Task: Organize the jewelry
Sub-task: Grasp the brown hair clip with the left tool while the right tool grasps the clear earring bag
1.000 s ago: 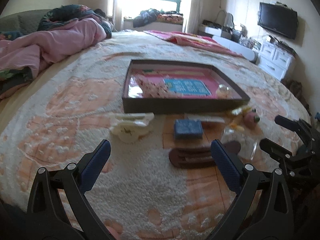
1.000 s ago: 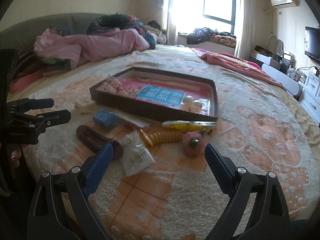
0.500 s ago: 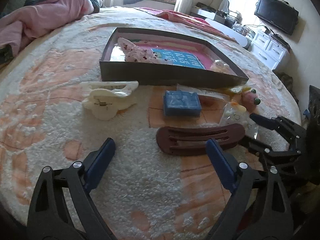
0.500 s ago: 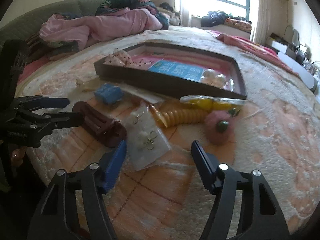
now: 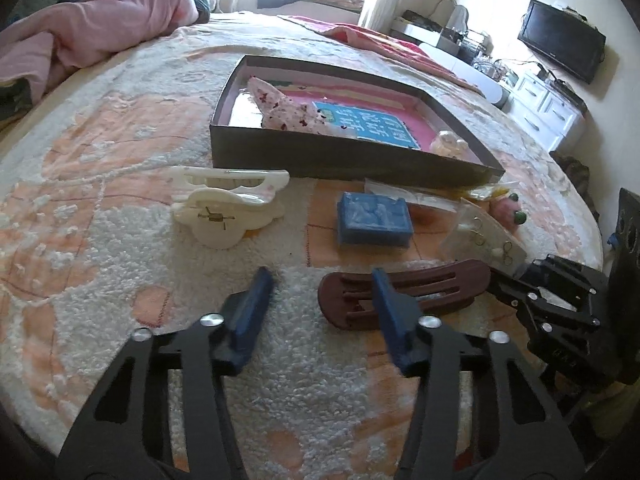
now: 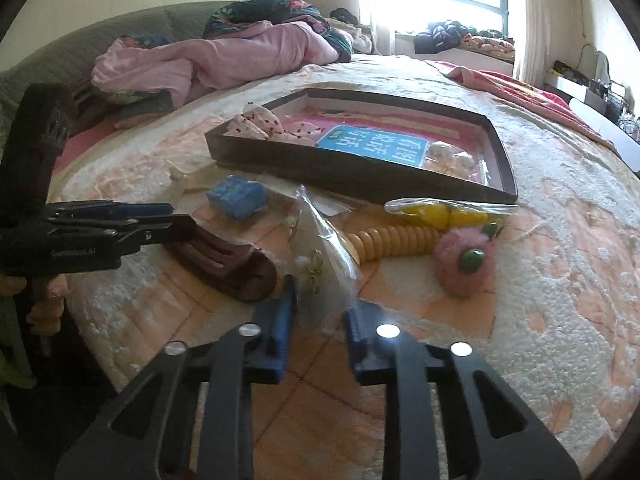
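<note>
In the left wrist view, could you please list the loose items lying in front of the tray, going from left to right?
White hair claw → blue box → clear earring bag → pink pompom.

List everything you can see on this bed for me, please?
tray: one, dark, mid-bed
spotted cloth: one, white and red, in the tray
card: one, blue, in the tray
claw clip: one, white, in front of the tray
block: one, blue, in front of the tray
flat hair clip: one, brown, nearest
clear bag: one, holds gold earrings
beaded band: one, yellow, beside the bag
pompom: one, pink, beside the band
quilt: one, pink, far end
left gripper: black, blue pads, jaws just closing, open around the flat hair clip's end
right gripper: same colours, jaws just closed on the clear bag
</note>
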Tool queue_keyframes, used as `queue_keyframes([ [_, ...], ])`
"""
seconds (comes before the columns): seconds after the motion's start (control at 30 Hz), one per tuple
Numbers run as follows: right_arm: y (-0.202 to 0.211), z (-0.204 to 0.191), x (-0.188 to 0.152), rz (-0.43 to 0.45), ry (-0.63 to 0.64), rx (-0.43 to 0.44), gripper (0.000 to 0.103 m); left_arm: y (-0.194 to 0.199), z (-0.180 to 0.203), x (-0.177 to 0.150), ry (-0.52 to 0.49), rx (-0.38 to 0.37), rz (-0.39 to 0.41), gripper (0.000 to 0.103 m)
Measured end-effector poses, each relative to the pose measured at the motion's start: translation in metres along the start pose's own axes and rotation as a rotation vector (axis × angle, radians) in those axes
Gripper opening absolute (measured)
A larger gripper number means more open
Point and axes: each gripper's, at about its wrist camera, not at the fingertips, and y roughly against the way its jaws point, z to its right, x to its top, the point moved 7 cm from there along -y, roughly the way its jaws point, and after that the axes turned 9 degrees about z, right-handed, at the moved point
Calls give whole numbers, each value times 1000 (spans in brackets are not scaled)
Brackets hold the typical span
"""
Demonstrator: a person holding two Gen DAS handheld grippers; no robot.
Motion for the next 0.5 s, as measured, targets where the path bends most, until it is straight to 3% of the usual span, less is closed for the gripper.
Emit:
queue_keyframes([
  [0.07, 2, -2, 1, 7, 4, 7, 13, 1, 5, -1, 0, -34, -4, 16],
  [0.3, 12, -5, 6, 48, 4, 22, 10, 1, 20, -4, -35, -68, -13, 15],
  [0.5, 15, -4, 8, 65, 6, 6, 10, 16, 25, 6, -34, -97, 49, 6],
])
